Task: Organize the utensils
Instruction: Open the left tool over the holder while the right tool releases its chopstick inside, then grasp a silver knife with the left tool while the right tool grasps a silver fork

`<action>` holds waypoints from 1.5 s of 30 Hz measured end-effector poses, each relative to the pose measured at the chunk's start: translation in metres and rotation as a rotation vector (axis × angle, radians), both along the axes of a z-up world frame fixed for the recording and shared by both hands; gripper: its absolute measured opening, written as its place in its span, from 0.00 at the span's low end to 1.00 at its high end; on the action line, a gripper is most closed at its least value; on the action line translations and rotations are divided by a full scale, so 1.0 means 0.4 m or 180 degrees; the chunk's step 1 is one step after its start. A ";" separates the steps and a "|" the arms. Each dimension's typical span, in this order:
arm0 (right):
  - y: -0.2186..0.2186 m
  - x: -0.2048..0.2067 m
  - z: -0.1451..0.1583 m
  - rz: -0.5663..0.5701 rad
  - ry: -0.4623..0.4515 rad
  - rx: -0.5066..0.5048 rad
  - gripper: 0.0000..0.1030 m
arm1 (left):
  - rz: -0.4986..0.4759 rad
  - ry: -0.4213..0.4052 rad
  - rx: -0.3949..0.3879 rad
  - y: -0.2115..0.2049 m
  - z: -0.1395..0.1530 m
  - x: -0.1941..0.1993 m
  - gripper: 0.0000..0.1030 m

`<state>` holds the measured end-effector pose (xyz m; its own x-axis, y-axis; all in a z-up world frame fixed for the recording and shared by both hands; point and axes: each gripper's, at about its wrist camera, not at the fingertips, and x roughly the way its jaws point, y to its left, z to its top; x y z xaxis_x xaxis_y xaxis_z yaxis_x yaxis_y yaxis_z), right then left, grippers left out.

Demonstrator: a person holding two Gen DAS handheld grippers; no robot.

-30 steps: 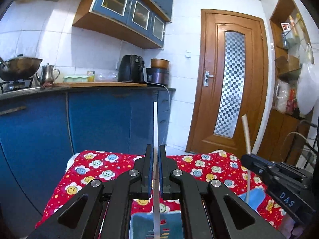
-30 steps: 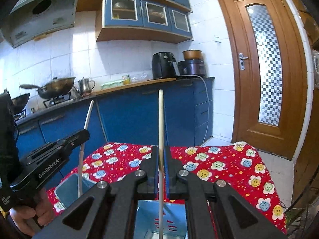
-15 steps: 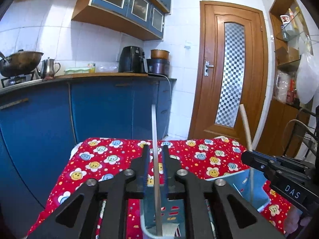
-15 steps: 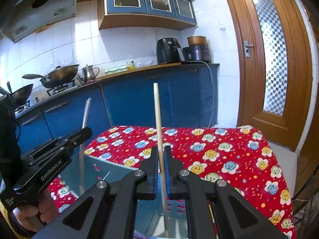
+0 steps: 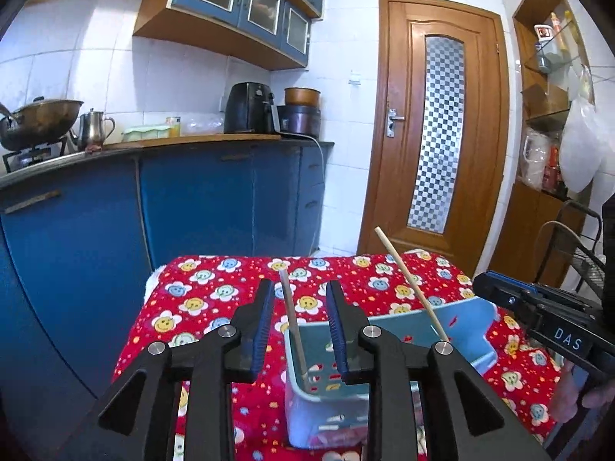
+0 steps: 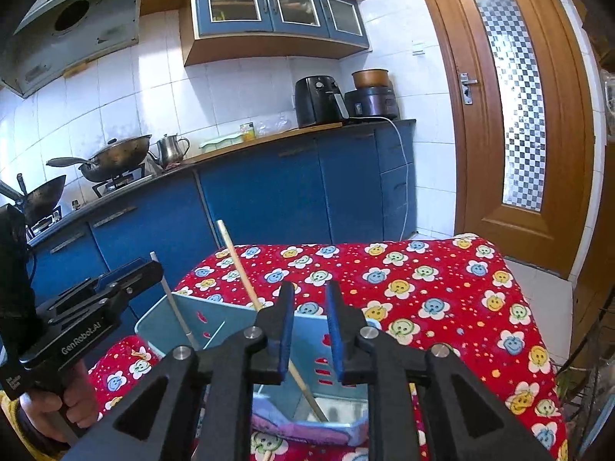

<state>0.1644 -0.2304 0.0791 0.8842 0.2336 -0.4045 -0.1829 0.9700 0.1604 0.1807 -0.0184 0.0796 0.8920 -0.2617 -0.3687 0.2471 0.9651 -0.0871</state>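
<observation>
Two chopsticks are seen standing tilted inside a light blue basket (image 5: pixel 453 326) on the flower-patterned red cloth (image 5: pixel 215 299). The left gripper (image 5: pixel 300 320) has just been opening; the thin chopstick (image 5: pixel 294 330) stands loose between its spread jaws. The right gripper (image 6: pixel 310 324) has also just been opening, and the thicker chopstick (image 6: pixel 240 269) leans free beside it.
</observation>
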 end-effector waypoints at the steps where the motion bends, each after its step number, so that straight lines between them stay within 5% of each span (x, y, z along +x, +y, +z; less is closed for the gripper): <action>1: -0.003 -0.007 0.002 -0.0010 0.0011 0.0001 0.19 | -0.0009 0.0019 -0.0016 0.003 0.002 -0.005 0.27; 17: -0.053 -0.164 -0.012 -0.0204 0.0440 0.0050 0.26 | 0.0020 0.0605 -0.0144 0.070 -0.004 -0.083 0.27; 28: -0.072 -0.263 -0.075 -0.0227 0.0888 -0.0073 0.27 | -0.0126 0.0949 0.0121 0.031 -0.045 -0.155 0.27; 45: -0.088 -0.364 -0.132 -0.0313 0.1021 -0.0105 0.35 | -0.0394 0.1606 0.0250 -0.060 -0.148 -0.232 0.27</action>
